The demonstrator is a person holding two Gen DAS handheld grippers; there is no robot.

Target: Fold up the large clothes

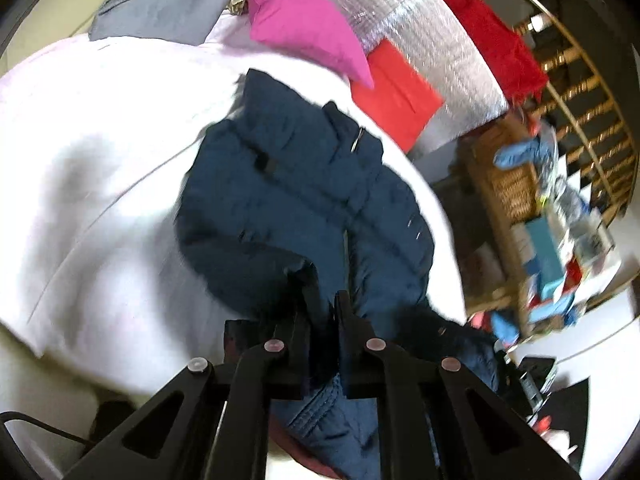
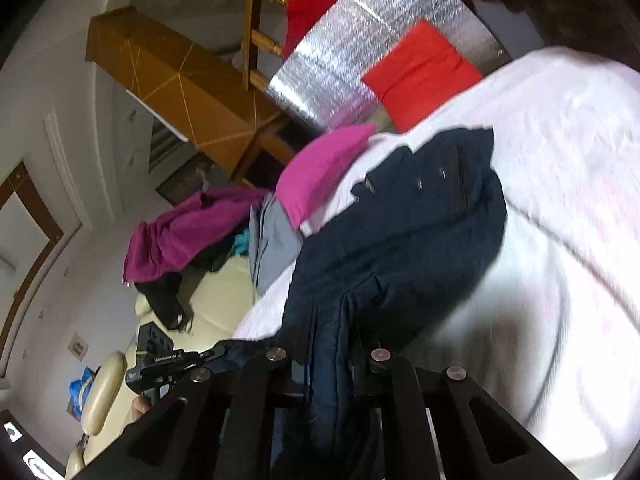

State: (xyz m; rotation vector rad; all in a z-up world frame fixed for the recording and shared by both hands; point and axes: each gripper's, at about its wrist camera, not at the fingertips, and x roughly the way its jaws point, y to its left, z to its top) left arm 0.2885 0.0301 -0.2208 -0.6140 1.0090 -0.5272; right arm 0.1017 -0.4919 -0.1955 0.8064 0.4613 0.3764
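A navy quilted jacket (image 1: 288,200) lies on a white sheet (image 1: 100,160), and its near edge is lifted. My left gripper (image 1: 324,308) is shut on one part of that edge. In the right wrist view the same jacket (image 2: 400,248) stretches away over the sheet (image 2: 560,240), and my right gripper (image 2: 332,344) is shut on another part of its edge. The left gripper unit (image 2: 160,364) shows at the lower left of the right wrist view, with jacket fabric running to it. Both views are motion-blurred.
A pink pillow (image 1: 304,24), a red folded cloth (image 1: 396,92), grey fabric (image 1: 168,0) and a silver foil mat (image 1: 420,40) lie at the sheet's far side. A cluttered wicker shelf (image 1: 520,208) stands right. Magenta and black clothes (image 2: 180,236) lie on a cream sofa (image 2: 208,304).
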